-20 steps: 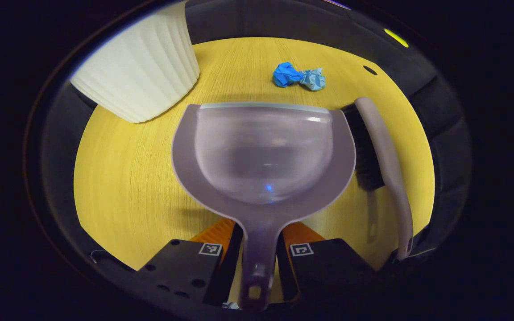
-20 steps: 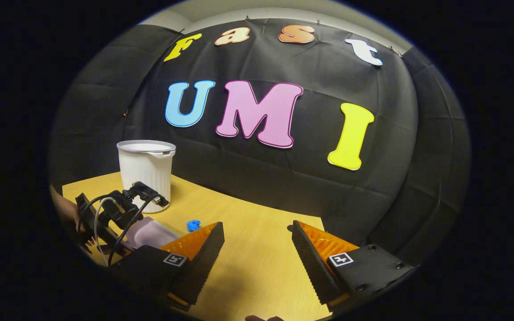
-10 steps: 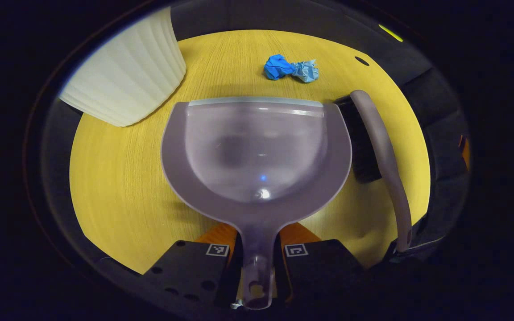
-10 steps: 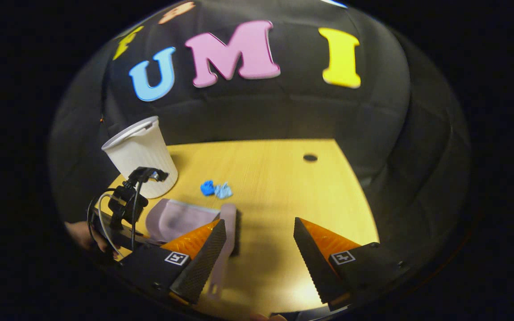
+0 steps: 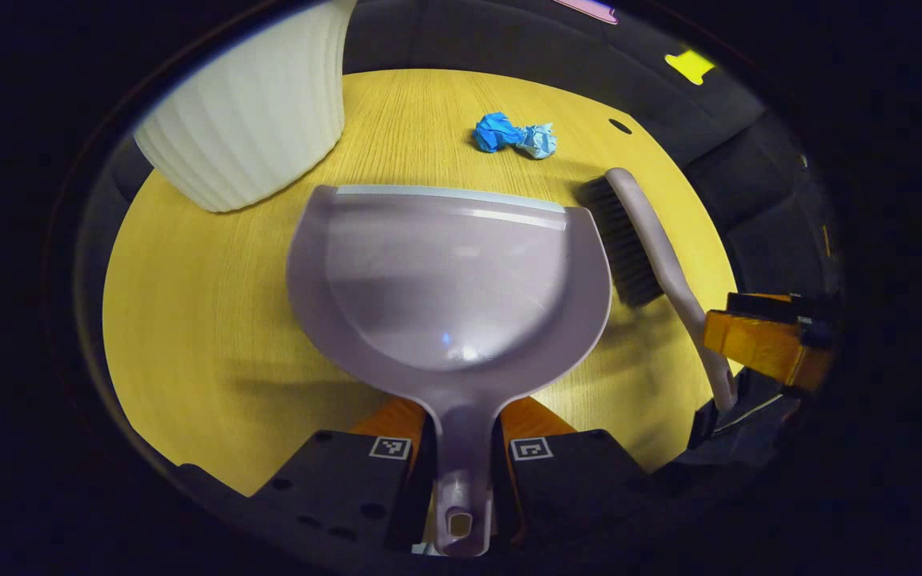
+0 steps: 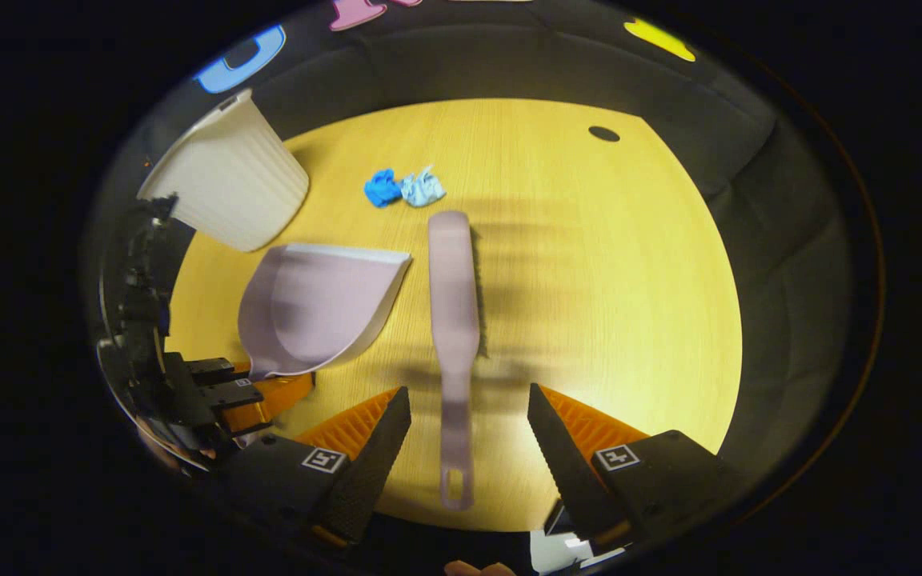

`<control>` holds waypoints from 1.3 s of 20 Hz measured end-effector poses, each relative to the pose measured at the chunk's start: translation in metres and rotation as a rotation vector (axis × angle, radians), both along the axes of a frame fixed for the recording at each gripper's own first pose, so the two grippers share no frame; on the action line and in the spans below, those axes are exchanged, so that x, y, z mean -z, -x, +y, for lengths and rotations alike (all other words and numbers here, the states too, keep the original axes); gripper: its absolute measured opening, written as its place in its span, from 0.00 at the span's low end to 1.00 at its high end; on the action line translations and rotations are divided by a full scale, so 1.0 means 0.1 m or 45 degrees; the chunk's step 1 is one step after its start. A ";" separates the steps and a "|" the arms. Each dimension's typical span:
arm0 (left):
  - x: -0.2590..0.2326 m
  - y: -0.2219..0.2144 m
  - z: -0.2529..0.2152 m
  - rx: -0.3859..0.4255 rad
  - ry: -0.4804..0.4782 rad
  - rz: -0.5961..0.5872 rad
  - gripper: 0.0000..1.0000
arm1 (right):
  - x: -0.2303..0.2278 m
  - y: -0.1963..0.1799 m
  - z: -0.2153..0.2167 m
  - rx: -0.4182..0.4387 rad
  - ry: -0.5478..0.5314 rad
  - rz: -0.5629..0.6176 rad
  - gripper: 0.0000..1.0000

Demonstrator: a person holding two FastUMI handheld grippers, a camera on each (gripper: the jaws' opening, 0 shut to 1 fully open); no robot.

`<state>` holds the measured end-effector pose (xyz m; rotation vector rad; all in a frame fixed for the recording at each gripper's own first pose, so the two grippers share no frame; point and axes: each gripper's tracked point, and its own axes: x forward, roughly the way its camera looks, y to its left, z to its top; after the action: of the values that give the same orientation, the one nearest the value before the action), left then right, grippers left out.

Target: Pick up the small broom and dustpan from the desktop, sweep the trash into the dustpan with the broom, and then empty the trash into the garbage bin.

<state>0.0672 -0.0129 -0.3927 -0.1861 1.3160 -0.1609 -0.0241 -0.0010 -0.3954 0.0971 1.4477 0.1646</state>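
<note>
On the worktop (image 6: 589, 264), the dustpan (image 5: 445, 280) handle is clenched by the left gripper (image 5: 461, 472). The broom (image 6: 453, 320) handle is straddled by the right gripper (image 6: 467, 448), fingers spread. Closing on it is judged next.

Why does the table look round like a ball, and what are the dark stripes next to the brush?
In both views the fisheye lens bends the straight yellow wooden table into a bulge. In the right gripper view the dark stripes are soft shadows beside the pale purple plastic brush. In the left gripper view a small glare spot shines inside the pale purple plastic dustpan.
</note>
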 end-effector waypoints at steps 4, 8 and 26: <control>-0.02 0.05 0.05 0.032 0.061 -0.046 0.29 | 0.20 0.02 0.00 -0.040 0.121 0.096 0.96; 0.00 0.09 0.09 0.069 0.090 -0.067 0.29 | 0.39 0.08 0.12 0.007 0.139 0.256 0.97; -0.03 0.15 0.24 0.139 0.057 0.029 0.29 | 0.66 -0.19 -0.05 0.012 0.120 0.381 0.28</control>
<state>0.0524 0.0107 -0.3897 -0.1547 1.3467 -0.2819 -0.0051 -0.0055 -0.4612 0.0529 1.7504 0.0758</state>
